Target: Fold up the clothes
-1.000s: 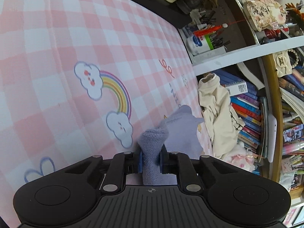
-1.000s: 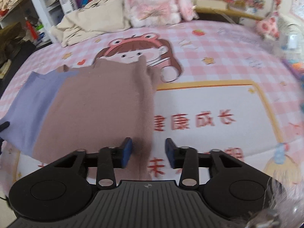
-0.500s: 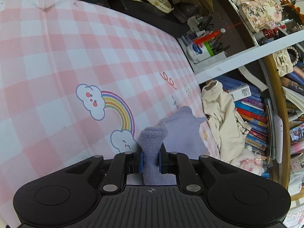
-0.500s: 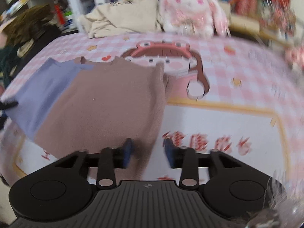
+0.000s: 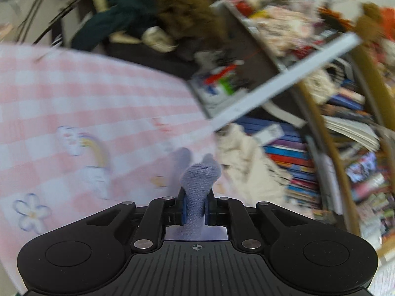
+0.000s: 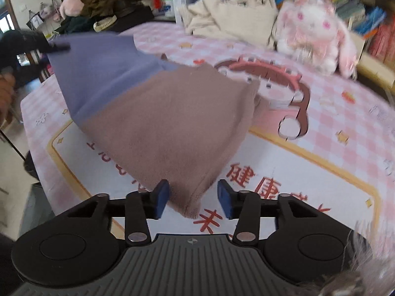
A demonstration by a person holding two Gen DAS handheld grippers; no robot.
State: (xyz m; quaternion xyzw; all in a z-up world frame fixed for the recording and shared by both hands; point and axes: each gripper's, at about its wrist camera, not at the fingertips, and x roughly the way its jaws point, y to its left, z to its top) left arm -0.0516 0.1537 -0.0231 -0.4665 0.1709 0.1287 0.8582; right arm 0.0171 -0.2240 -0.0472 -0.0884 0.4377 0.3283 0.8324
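Note:
A knit sweater, lilac (image 6: 98,74) at one end and brown (image 6: 177,128) at the other, lies partly lifted over the pink checked cloth (image 6: 333,113). My left gripper (image 5: 195,209) is shut on a bunched lilac part of the sweater (image 5: 200,180) and holds it raised; it shows as a dark shape at the sweater's far left corner in the right wrist view (image 6: 37,42). My right gripper (image 6: 193,198) is open, its jaws either side of the sweater's brown near corner (image 6: 190,207), not closed on it.
A cream garment (image 6: 234,17) and a pink plush rabbit (image 6: 316,34) lie at the far edge of the cloth. A white shelf (image 5: 284,79) and rows of books (image 5: 296,153) stand beyond. Dark clothes (image 5: 118,17) are piled at the back left.
My left gripper has risen and swung with the lilac end, lifting that side off the cloth. The right gripper has moved back to the brown corner, still open.

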